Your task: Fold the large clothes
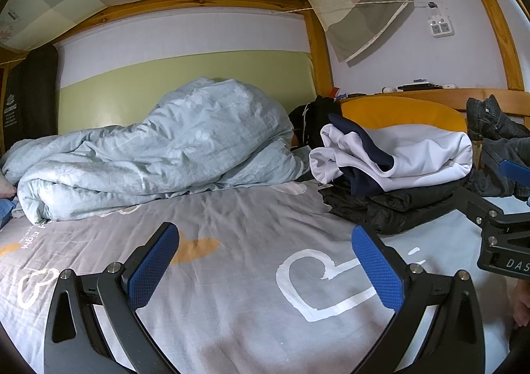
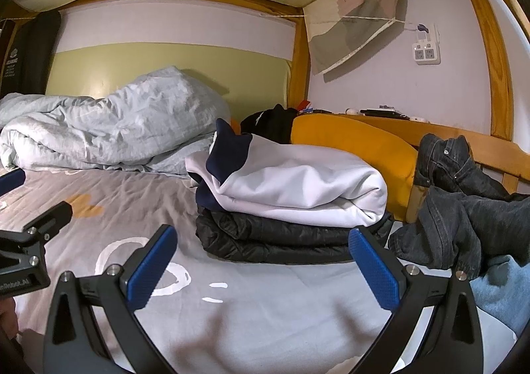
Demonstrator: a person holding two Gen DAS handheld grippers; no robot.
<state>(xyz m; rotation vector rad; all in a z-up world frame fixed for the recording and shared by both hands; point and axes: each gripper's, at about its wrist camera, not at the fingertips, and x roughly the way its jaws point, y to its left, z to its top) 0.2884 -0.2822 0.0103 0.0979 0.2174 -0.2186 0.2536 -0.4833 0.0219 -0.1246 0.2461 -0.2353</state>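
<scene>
Left gripper (image 1: 265, 268) low over the grey bed sheet (image 1: 232, 274), blue fingers (image 1: 154, 264) spread wide, holding nothing. Right gripper (image 2: 263, 269) likewise, fingers (image 2: 374, 269) spread and empty, just short of the stack. Folded white and navy garment (image 2: 298, 185) lying on top of a folded black jacket (image 2: 275, 236), toward the bed's right edge. Crumpled dark jeans (image 2: 463, 208) heaped just right of the stack, against the wooden rail (image 2: 480, 139). Pale blue duvet (image 1: 159, 145) bunched along the far edge.

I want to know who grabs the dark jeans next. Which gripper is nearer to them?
Right. The right gripper is open, with the dark jeans lying just beside its right-hand finger. The left gripper sits further left over bare sheet.
</scene>
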